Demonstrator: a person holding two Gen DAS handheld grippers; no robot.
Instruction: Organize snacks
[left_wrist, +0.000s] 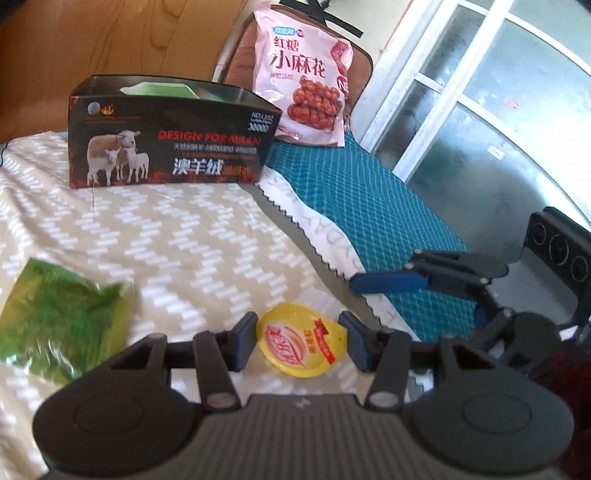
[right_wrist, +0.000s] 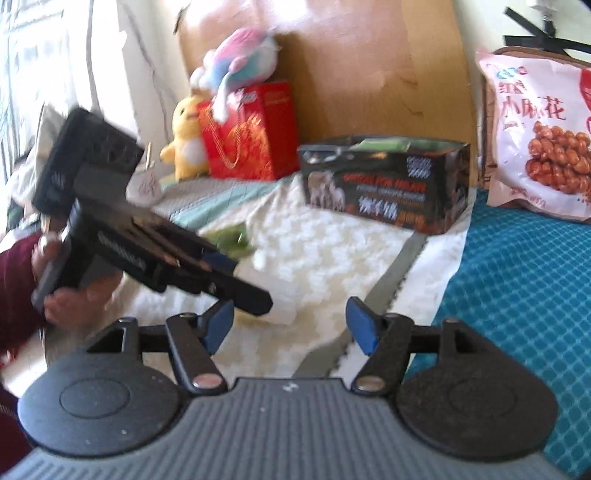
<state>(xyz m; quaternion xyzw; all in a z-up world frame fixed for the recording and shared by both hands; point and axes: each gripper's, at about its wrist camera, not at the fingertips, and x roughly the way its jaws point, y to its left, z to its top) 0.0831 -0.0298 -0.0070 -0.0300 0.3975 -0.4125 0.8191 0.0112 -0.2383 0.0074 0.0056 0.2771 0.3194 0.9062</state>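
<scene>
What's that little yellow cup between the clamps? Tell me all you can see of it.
The yellow cup is a small, shiny plastic snack cup, roundish and coming to a point on its right side. Its yellow foil lid has red print and a pale oval picture, and faces up towards the camera. The cup sits between the blue pads of the left tool, which appear closed on its sides, above the cream zigzag cloth. Its contents are hidden.
</scene>
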